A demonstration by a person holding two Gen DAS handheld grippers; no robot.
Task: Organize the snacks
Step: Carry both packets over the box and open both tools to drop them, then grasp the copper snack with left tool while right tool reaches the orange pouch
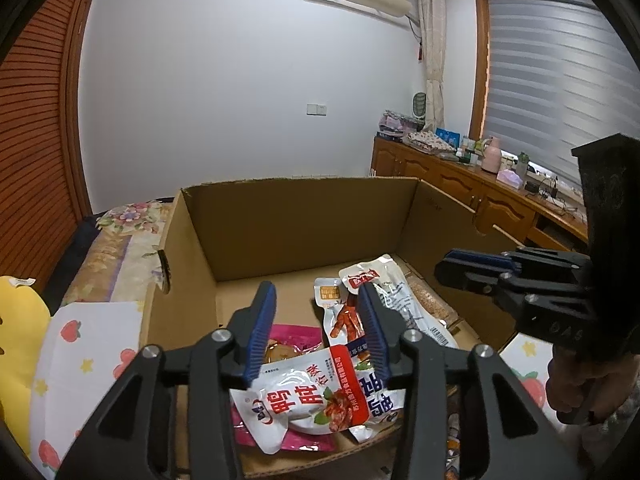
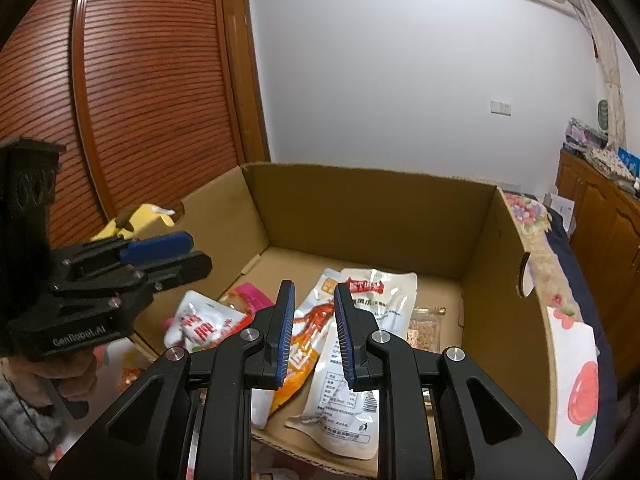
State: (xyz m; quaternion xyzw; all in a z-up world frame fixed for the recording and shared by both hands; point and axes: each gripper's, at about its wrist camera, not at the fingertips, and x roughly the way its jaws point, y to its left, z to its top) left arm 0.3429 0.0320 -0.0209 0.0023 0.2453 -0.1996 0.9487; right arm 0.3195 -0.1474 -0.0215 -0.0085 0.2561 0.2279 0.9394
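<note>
The left gripper (image 1: 320, 320) hangs over the near edge of an open cardboard box (image 1: 280, 216), its 2 blue-padded jaws standing apart with nothing pressed between them. Just below them, inside the box at its near edge, lies a white and red duck snack packet (image 1: 308, 396), resting on a pink packet (image 1: 296, 334).

The right gripper (image 2: 310, 328) also sits above the near edge of the box, jaws a narrow gap apart and empty. In the left wrist view it shows from the side at the right (image 1: 452, 270), with the holding hand (image 1: 568, 384) beneath it.

Under the right gripper's jaws, on the box floor, lie an orange and white chicken-feet packet (image 2: 316, 316) and a long white pouch with a red label (image 2: 360, 364), side by side and overlapping. To the right of the pouch, beside the box's right wall, is a clear packet of tan grainy snack (image 2: 426, 326).

The box rests on bedding with a strawberry print (image 1: 92, 340); a yellow cushion (image 1: 16, 320) lies at its left. Beyond stand a white wall, a wooden cabinet (image 1: 460, 184) with clutter on top, and a window blind (image 1: 560, 72).
</note>
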